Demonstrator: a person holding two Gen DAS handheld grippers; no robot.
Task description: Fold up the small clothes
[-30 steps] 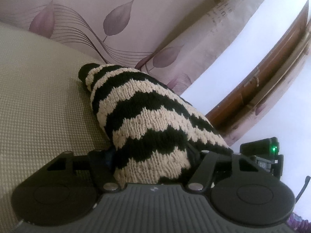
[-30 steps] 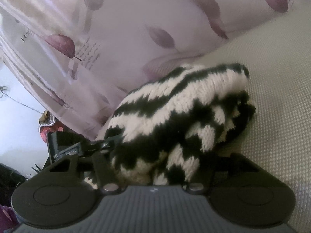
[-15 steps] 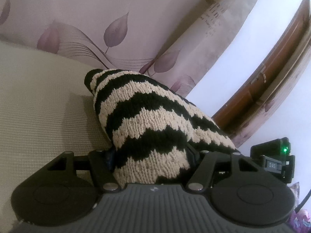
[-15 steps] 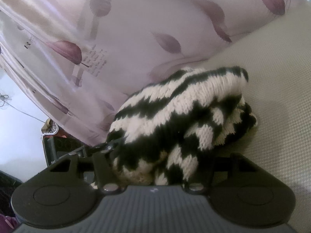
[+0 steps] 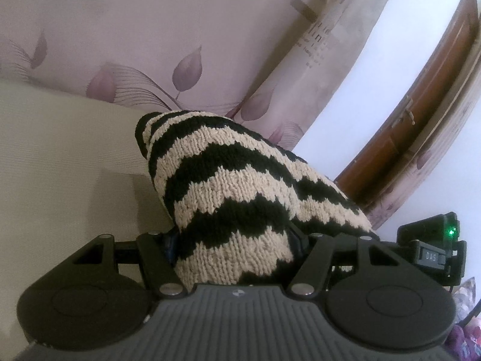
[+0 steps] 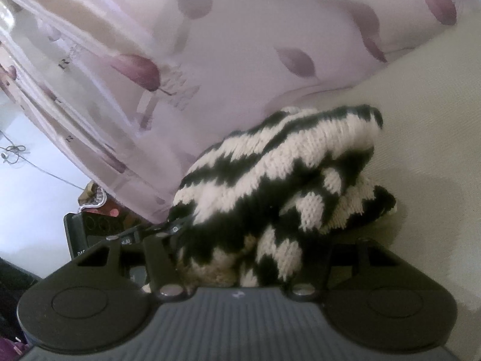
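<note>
Left wrist view: the left gripper (image 5: 234, 240) is seen clamped on a bunched part of the black-and-cream knitted garment (image 5: 228, 186), which is held up off the beige cushion (image 5: 60, 156). From the right wrist, the right gripper (image 6: 237, 249) is likewise closed on another bunch of the knit, the rest sagging onto the cushion beside the leaf-print curtain (image 6: 240, 30). A carrying or lifting step of the fold is judged to be in hand. Next, the held edge would need to be laid over and flattened before being let go.
</note>
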